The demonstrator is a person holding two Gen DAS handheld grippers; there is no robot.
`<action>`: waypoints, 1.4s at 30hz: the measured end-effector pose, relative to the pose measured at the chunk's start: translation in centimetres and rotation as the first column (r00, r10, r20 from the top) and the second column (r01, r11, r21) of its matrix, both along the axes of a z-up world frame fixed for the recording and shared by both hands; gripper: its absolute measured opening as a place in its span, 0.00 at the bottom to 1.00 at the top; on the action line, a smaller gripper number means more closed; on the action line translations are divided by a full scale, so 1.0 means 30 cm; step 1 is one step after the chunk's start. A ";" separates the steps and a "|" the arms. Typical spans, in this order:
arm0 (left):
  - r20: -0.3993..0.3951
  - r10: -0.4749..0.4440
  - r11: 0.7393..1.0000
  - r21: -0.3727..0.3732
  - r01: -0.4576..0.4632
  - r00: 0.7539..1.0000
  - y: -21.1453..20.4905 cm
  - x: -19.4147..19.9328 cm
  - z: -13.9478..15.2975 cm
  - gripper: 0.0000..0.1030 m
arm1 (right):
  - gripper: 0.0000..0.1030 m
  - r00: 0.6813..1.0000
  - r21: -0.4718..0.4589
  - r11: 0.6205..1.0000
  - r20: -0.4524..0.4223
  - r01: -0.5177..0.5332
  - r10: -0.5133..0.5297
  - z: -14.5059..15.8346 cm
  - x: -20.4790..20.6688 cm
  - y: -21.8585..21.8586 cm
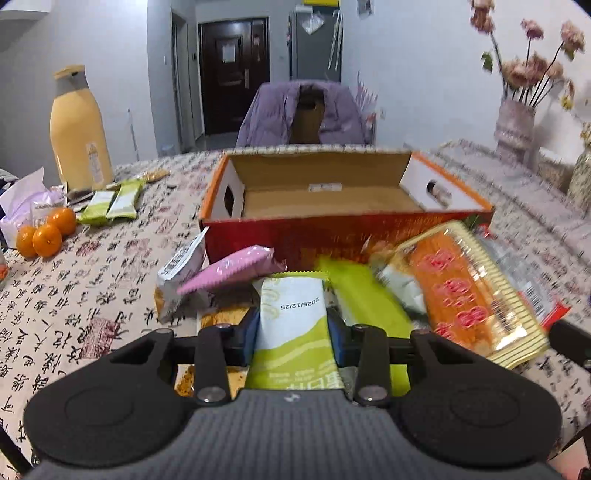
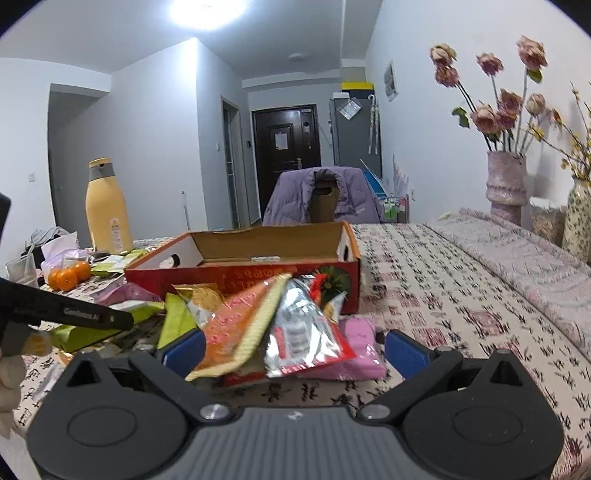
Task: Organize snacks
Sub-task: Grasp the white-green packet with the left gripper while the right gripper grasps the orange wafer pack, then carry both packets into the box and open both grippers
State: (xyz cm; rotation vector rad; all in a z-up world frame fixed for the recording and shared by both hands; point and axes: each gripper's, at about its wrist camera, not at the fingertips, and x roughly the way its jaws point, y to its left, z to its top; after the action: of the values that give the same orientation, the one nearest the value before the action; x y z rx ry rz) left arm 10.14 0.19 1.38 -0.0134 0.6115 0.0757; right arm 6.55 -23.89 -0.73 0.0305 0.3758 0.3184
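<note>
Two claws: left claw [image 1: 293,328] grips a green-white snack packet [image 1: 291,314]; right claw [image 2: 295,349] gapes around, perhaps touching, an orange packet [image 2: 236,332].

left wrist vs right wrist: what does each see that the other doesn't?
Left wrist only: the left gripper shut on a green-white packet, and the date printed on it.

Right wrist only: the right gripper open around the orange packet, a pink packet under the pile, and the ceiling light.

Both: the empty red box, oranges, yellow bottle, purple jacket and flower vase.
</note>
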 end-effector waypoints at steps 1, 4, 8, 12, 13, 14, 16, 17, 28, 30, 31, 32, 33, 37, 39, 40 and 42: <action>0.016 -0.004 1.000 -0.003 0.004 1.000 -0.002 -0.008 0.012 0.37 | 1.00 1.000 -0.005 1.000 0.006 -0.007 0.007 0.008 0.003 0.013; 0.072 -0.015 1.000 0.006 0.015 0.997 -0.007 -0.037 0.043 0.37 | 1.00 0.999 -0.027 0.999 0.021 -0.029 0.029 0.030 0.020 0.061; 0.116 -0.020 1.000 -0.006 0.021 0.993 -0.003 -0.058 0.066 0.37 | 1.00 0.998 -0.094 0.994 0.026 -0.056 0.059 0.044 0.063 0.152; 0.134 -0.025 0.999 -0.037 0.030 0.991 0.014 -0.071 0.075 0.37 | 0.98 0.998 -0.163 0.985 0.007 -0.063 0.065 0.035 0.117 0.242; 0.137 -0.026 0.999 -0.043 0.032 0.990 0.020 -0.073 0.075 0.37 | 0.95 0.998 -0.183 0.981 0.004 -0.058 0.059 0.029 0.129 0.266; 0.142 -0.027 0.998 -0.050 0.034 0.990 0.024 -0.075 0.077 0.37 | 0.91 0.999 -0.202 0.978 0.002 -0.050 0.051 0.023 0.137 0.287; 0.145 -0.027 0.997 -0.061 0.036 0.989 0.035 -0.077 0.075 0.37 | 0.89 1.000 -0.243 0.970 0.000 -0.029 0.029 0.007 0.153 0.324; 0.145 -0.028 0.997 -0.066 0.038 0.989 0.040 -0.077 0.072 0.37 | 0.86 1.000 -0.263 0.965 -0.003 -0.016 0.016 -0.004 0.162 0.338; 0.134 -0.039 0.994 -0.099 0.053 0.990 0.074 -0.076 0.042 0.37 | 0.64 0.999 -0.384 0.922 0.000 0.042 -0.046 -0.081 0.159 0.374; 0.132 -0.038 0.994 -0.101 0.052 0.990 0.076 -0.076 0.039 0.37 | 0.56 0.999 -0.381 0.924 0.006 0.042 -0.043 -0.076 0.153 0.362; 0.131 -0.037 0.993 -0.103 0.050 0.991 0.078 -0.076 0.037 0.37 | 0.51 0.999 -0.378 0.925 0.009 0.038 -0.037 -0.073 0.149 0.355; 0.130 -0.036 0.993 -0.105 0.050 0.991 0.080 -0.075 0.036 0.37 | 0.46 0.999 -0.372 0.928 0.008 0.032 -0.031 -0.071 0.146 0.350; 0.130 -0.036 0.993 -0.106 0.050 0.991 0.079 -0.076 0.036 0.37 | 0.44 1.000 -0.364 0.931 0.007 0.026 -0.025 -0.069 0.142 0.345; 0.134 -0.035 0.993 -0.106 0.049 0.990 0.078 -0.079 0.042 0.37 | 0.38 1.000 -0.329 0.944 0.017 0.013 -0.008 -0.051 0.130 0.321; 0.139 -0.034 0.993 -0.110 0.050 0.990 0.078 -0.083 0.048 0.37 | 0.38 1.000 -0.303 0.953 0.025 0.008 -0.001 -0.039 0.126 0.301; 0.141 -0.036 0.992 -0.112 0.052 0.989 0.079 -0.084 0.051 0.37 | 0.37 1.000 -0.290 0.957 0.029 0.004 0.004 -0.030 0.123 0.294; 0.144 -0.037 0.993 -0.108 0.053 0.989 0.077 -0.084 0.058 0.37 | 0.37 0.999 -0.264 0.965 0.040 -0.002 0.013 -0.011 0.115 0.281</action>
State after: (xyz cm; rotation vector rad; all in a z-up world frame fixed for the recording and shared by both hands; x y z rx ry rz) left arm 7.63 2.50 3.12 -0.1122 0.4726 -0.0036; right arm 10.01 -15.47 -1.06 -0.2386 0.3749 0.2741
